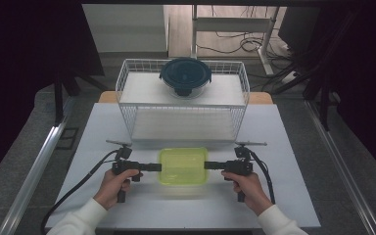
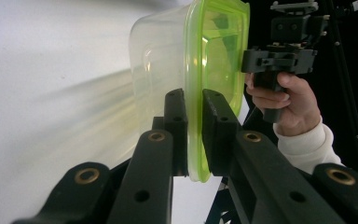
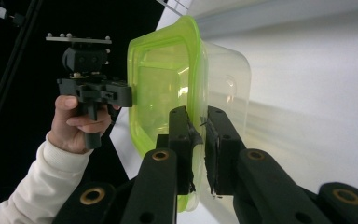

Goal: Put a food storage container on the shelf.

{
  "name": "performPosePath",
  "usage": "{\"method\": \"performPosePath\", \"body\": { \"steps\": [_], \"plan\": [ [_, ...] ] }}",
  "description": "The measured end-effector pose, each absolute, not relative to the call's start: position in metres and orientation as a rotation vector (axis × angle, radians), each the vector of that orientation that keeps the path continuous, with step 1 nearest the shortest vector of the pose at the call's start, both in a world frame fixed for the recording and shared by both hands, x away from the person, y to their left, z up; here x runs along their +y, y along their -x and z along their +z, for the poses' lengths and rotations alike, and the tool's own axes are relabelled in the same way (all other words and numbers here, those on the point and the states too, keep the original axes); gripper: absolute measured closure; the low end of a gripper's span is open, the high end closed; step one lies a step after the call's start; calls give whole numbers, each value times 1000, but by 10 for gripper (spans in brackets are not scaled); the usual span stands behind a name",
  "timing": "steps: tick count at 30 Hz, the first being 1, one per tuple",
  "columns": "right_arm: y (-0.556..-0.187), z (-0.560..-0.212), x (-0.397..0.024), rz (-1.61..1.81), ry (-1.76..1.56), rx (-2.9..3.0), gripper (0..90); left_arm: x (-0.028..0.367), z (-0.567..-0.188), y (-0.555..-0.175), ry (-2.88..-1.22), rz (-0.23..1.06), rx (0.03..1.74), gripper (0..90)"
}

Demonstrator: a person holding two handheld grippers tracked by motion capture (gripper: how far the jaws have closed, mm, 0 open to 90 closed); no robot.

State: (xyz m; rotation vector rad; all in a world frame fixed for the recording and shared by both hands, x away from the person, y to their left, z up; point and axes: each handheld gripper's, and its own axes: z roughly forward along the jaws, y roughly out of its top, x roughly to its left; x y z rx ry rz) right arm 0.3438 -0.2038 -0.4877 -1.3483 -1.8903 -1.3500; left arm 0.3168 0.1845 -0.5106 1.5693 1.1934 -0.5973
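Both grippers are clamped on the rim of the yellow-green plastic container (image 1: 183,166), one at each short side, so the step in hand is a two-handed grasp of this container. It sits on the white table (image 1: 284,196), just in front of the white wire rack (image 1: 127,93) and between the two hands. From the high view I cannot tell if it rests on the table or is lifted a little.

The left gripper (image 1: 157,167) closes its jaws on the lid edge at the container's left side; in the left gripper view the green rim (image 2: 193,116) passes between the two black jaws, which press on it. The right gripper (image 1: 207,165) does the same at the opposite side, and its own view shows the rim (image 3: 196,126) pinched between its jaws.

As a judgement, the next move is to raise the container evenly with both hands, perhaps toward the rack, where a round glass container with a dark blue lid (image 1: 185,75) stands on top. It calls for equal height on both sides, so the box does not tilt or slip.

Both forearms come from the near edge of the table, the white sleeves (image 1: 81,218) low, each hand holding its handle upright with the jaws level and pointing inward at the container
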Motion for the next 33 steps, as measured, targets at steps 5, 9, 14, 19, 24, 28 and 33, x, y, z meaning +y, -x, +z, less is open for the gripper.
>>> {"method": "performPosePath", "body": {
  "steps": [5,9,14,19,24,28,33],
  "plan": [
    [-345,-474,-206,-1392,1327,-1898,815,184,-495,-322,-1579,-582,1171,820],
    [-347,-459,-204,-1436,1302,-1914,817,186,-477,-325,-1589,-550,1146,821],
    [-349,-434,-202,-1477,1269,-1936,818,190,-453,-327,-1582,-510,1112,821],
    [-355,-406,-199,-1529,1237,-1956,819,193,-430,-333,-1563,-480,1081,821],
    [-361,-384,-197,-1559,1216,-1987,819,195,-409,-340,-1561,-452,1059,821],
    [-367,-367,-196,-1588,1199,-1997,819,196,-391,-344,-1560,-418,1037,821],
    [-376,-345,-195,-1618,1180,-2013,819,197,-371,-353,-1558,-395,1027,822]
  ]
}}
